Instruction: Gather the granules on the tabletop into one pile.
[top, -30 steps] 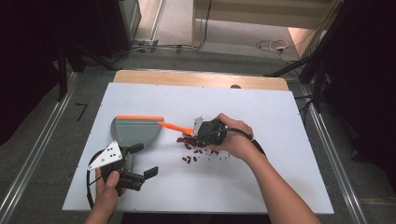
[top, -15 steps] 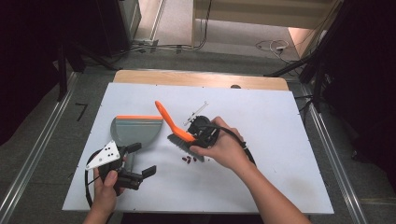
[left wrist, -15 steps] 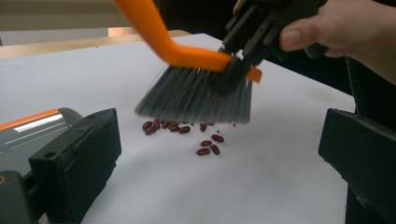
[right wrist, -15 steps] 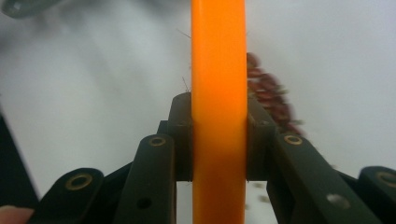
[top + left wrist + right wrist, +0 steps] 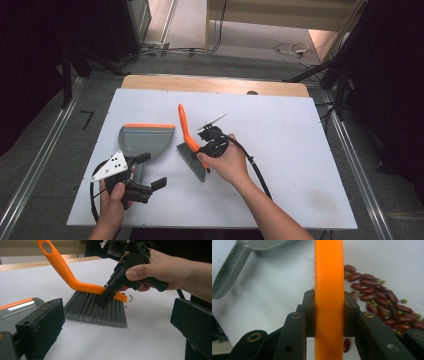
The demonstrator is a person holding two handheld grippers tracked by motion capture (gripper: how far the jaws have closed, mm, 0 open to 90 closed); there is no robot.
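White table – brush by dustpan

No readable text, label, brand or number shows on the dustpan, the brush or the counter; small print, if any, seems too blurred to read.

Hand brush: bright orange plastic handle and back, grey bristles, lower centre of left gripper view.
Dustpan: grey plastic body, orange strip along front edge, left of centre in high view.
Scattered beans: dark red, few small green ones mixed in, right of right gripper view.
Table top: plain white, light wood strip along far edge.
Right gripper, left gripper: black jaws; left carries grey three-cornered plate.
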